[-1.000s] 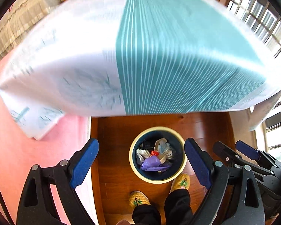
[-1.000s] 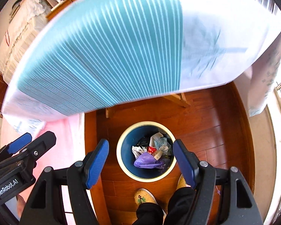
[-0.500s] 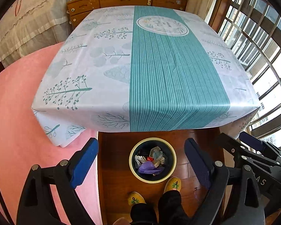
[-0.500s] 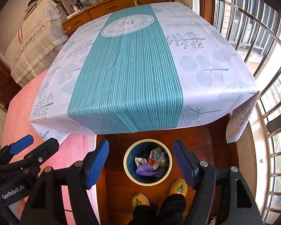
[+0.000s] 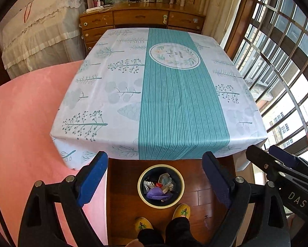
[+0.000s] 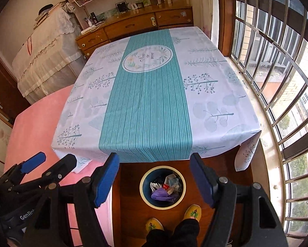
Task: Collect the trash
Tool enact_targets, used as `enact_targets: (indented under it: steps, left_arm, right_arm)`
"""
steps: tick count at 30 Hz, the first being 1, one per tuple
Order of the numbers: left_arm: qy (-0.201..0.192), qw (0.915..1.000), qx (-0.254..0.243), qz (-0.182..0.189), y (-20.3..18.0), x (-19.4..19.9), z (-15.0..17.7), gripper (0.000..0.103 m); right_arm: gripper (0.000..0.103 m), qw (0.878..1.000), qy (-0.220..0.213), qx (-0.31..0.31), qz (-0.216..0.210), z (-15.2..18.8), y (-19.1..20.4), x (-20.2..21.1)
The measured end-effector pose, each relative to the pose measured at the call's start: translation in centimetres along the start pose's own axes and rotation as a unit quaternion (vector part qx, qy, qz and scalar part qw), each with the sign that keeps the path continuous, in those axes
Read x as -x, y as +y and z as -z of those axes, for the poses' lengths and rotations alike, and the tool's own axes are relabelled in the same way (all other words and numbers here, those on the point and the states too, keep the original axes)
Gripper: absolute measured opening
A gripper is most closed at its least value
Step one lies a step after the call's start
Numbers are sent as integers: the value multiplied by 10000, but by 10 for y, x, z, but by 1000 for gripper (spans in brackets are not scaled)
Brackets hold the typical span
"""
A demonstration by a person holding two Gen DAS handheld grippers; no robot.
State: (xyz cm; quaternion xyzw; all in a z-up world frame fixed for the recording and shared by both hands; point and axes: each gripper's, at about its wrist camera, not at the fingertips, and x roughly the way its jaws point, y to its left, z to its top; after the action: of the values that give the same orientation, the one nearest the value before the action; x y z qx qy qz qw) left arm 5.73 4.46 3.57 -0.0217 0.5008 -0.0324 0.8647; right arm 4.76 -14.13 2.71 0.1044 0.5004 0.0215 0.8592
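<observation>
A dark blue trash bin with a cream rim point(image 5: 142, 195) point(image 6: 142, 195) stands on the wood floor in front of the table. It holds mixed trash point(image 5: 160, 188) point(image 6: 166, 189), with a purple bag and white scraps on top. My left gripper point(image 5: 154, 181) is open and empty, high above the bin. My right gripper point(image 6: 155, 181) is open and empty, beside the left one, also high above the bin. The table point(image 5: 164, 94) point(image 6: 145, 103) has a white and teal striped cloth with nothing on it.
A pink bed point(image 5: 24, 113) lies left of the table. A wooden dresser point(image 5: 141, 19) with small items stands behind it. Barred windows point(image 5: 283, 65) run along the right. The person's feet in yellow slippers point(image 5: 181, 211) stand just before the bin.
Both grippers have risen and tilted up, away from the bin. The view now takes in the whole table top and the dresser. Both stay open and empty.
</observation>
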Motion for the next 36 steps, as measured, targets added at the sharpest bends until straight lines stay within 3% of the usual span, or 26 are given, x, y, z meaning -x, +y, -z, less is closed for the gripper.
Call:
enact_targets:
  steps: [14, 36]
  left_arm:
    - [-286, 9993, -39, -216, -15, 34, -14, 91]
    - [-375, 9987, 7, -350, -12, 35, -27, 91]
  right_arm:
    - [72, 9996, -277, 103, -15, -13, 4, 35]
    - [72, 9990, -376, 238, 0, -25, 11, 32]
